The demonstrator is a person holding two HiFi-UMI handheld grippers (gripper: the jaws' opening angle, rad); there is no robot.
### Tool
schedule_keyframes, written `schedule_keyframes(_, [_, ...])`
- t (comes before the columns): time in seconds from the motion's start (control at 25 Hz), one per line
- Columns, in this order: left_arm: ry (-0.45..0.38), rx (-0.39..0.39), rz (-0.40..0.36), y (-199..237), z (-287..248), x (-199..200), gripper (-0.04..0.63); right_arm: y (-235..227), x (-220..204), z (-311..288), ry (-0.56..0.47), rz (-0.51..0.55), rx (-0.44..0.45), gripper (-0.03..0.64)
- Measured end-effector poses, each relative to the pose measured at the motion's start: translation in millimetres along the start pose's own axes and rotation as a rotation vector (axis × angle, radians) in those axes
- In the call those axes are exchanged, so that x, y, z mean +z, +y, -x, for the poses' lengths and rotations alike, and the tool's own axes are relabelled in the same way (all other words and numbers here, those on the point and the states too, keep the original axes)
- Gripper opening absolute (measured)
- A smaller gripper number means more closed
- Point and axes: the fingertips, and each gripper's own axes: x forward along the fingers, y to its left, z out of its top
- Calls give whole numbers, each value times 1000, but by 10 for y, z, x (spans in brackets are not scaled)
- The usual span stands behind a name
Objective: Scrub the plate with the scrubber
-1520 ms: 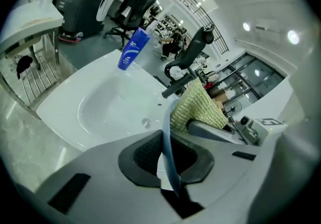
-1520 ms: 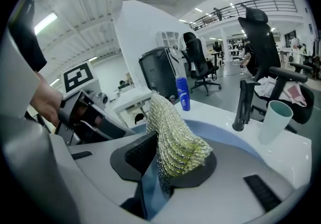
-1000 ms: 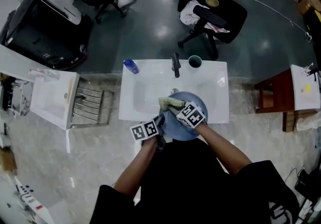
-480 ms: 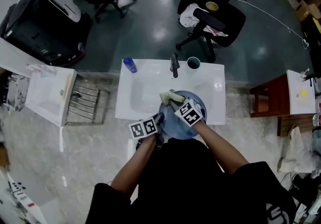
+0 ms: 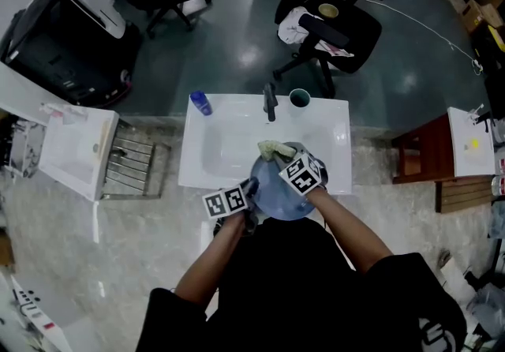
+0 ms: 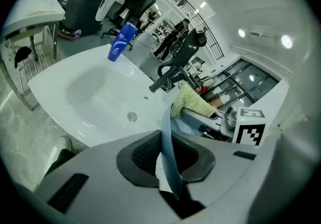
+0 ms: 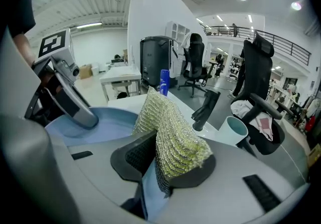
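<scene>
A blue plate (image 5: 278, 194) is held tilted over the front of the white sink (image 5: 217, 149). My left gripper (image 5: 251, 189) is shut on its near-left rim. In the left gripper view the plate (image 6: 167, 140) runs edge-on between the dark pads, whose jaws have just been opening slightly. My right gripper (image 5: 286, 159) is shut on a yellow-green mesh scrubber (image 5: 273, 150) at the plate's far edge. In the right gripper view the scrubber (image 7: 168, 135) stands folded between the pads, with the plate (image 7: 103, 126) and the left gripper (image 7: 75, 101) to the left.
A black faucet (image 5: 270, 101) stands at the back of the sink, with a teal cup (image 5: 299, 97) to its right and a blue bottle (image 5: 201, 102) at the back left corner. A metal rack (image 5: 130, 167) stands left of the sink. Office chairs are beyond it.
My right gripper has slid the scrubber across the plate to the right and toward the faucet, rolling somewhat. The left gripper and the plate have stayed about where they were.
</scene>
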Motion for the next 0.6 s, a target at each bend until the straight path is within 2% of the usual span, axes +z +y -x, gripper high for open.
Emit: schedule_keyframes(0.6, [-12,-38,23,-57,8,-31,48,-272,-233,139,45,15,-74,78])
